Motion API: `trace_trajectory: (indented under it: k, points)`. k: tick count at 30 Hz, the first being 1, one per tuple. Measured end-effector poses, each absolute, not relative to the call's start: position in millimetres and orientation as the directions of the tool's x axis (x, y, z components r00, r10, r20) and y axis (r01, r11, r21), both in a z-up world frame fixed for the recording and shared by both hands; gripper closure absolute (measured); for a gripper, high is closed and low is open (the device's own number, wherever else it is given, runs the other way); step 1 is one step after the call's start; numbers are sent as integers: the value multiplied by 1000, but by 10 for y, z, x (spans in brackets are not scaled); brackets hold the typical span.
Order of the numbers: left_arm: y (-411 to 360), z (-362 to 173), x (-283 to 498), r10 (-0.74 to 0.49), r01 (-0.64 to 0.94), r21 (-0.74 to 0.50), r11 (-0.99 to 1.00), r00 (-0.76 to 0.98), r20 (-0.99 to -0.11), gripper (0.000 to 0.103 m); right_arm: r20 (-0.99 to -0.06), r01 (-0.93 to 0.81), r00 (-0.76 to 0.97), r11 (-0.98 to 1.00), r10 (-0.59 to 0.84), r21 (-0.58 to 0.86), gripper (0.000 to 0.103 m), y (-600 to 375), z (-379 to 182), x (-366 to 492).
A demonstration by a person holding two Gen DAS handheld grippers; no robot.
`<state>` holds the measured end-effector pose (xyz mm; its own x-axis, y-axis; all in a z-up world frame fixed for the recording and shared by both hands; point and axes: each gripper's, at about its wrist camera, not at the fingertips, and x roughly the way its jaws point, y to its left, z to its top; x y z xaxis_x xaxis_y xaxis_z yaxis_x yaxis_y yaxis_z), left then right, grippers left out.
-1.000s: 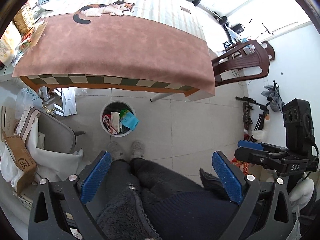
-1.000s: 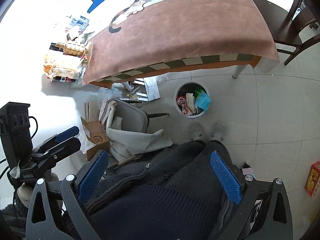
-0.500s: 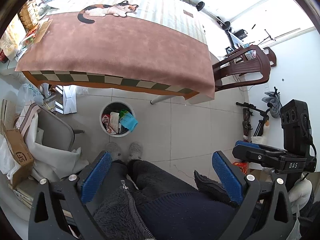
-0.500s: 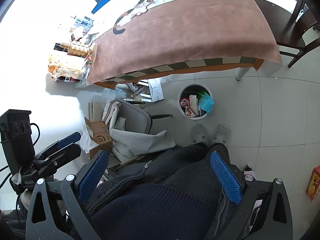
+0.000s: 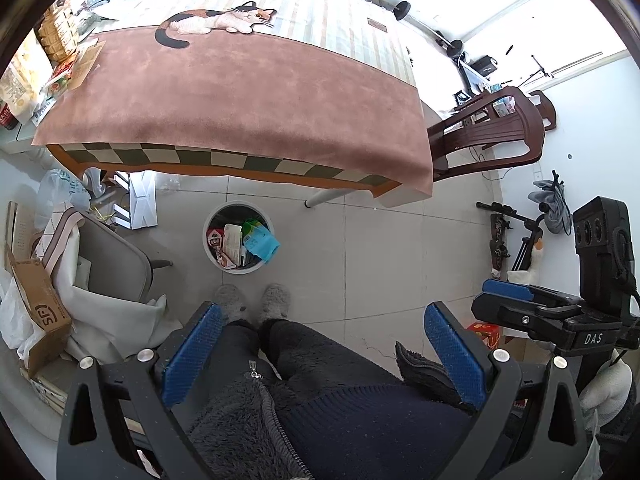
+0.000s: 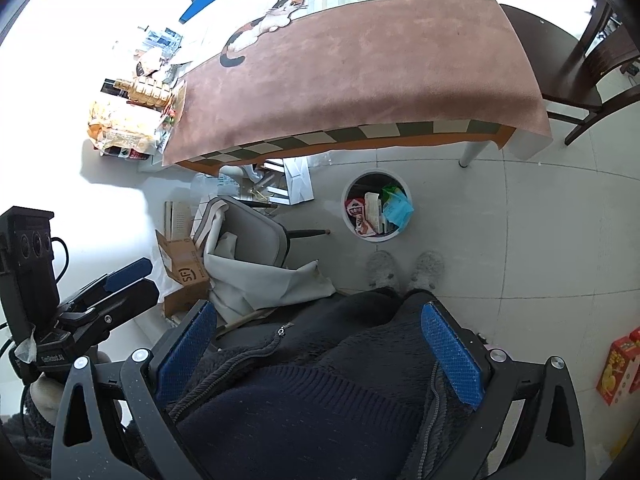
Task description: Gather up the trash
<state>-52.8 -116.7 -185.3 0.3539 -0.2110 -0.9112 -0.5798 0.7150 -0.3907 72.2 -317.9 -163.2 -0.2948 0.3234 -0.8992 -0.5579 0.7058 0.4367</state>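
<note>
both grippers are held high above the floor, looking down past the person's dark fleece jacket and legs. the left gripper (image 5: 320,350) has its blue-padded fingers (image 5: 192,354) spread wide apart with nothing between them but the person's lap far below; the right gripper (image 6: 318,348) is the same, its fingers (image 6: 452,360) set wide apart and holding nothing. on the tiled floor, just in front of the person's grey slippers (image 5: 276,300), stands a round white trash bin (image 5: 239,238), also seen from the right wrist view (image 6: 378,206). the bin is filled with wrappers: a red-and-white packet on the left side, a pale carton in the middle, a green piece and a light blue bag (image 5: 262,244) that hangs over the right rim. the bin sits near the front edge of the desk (image 5: 240,92), which is covered by a brown cloth with a checked border and a printed cat (image 5: 218,22) at the far side. snack packets and a stack of biscuits (image 6: 150,90) lie at the left end of the desk. a grey chair (image 5: 108,264) draped with pale fabric stands left of the bin, with an open cardboard box (image 5: 38,310) beside it. a dark wooden chair (image 5: 492,136) stands at the desk's right end. a red box (image 6: 622,366) lies on the floor to the person's right.
</note>
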Motion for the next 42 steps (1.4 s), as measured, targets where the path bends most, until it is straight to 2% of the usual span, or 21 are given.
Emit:
trace_trajectory:
  k: [42]
  points:
    - [-1206,-1792,-558,-208,-556,-388,735,360,-910,0,-909,-558,-263,718,323,416,0,-3308,-1521,711]
